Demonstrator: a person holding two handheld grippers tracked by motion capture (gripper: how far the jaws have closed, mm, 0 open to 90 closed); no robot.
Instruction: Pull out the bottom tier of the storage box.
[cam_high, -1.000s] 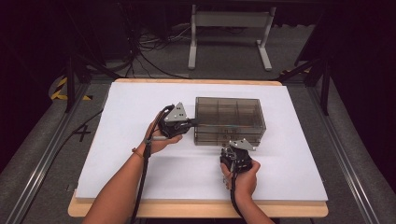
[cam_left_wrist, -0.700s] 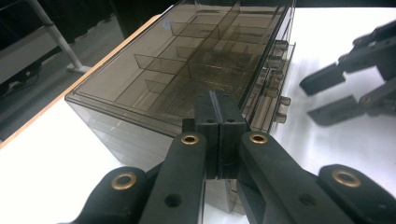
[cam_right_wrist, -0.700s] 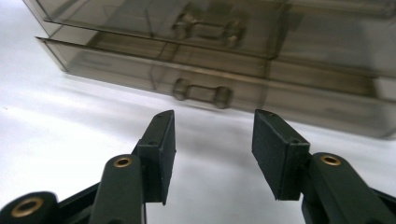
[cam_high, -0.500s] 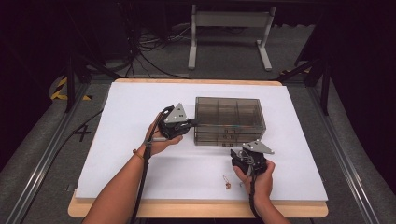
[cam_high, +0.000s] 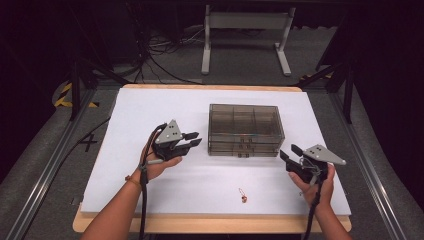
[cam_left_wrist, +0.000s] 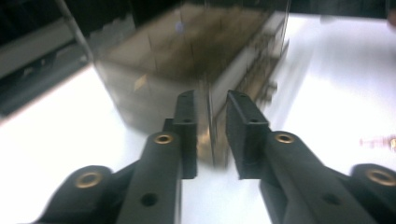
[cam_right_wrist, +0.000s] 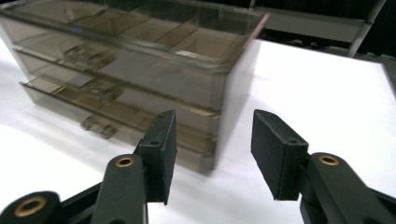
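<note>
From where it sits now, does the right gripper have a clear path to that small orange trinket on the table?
Probably yes. The small orange trinket lies alone on bare white table left of the right gripper, whose jaws are open; the drawer box sits farther back, out of the way.

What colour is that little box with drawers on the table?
The drawer box is see-through smoky brown-grey plastic, clearest in the right gripper view.

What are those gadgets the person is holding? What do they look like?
Each hand holds a black gripper: the left gripper and the right gripper. Each carries a grey three-cornered plate on top, two flat-faced black jaws with brass-coloured fittings, and a dark cable trailing back along the forearm. The arms are bare of sleeves; the left wrist wears a thin band.
</note>
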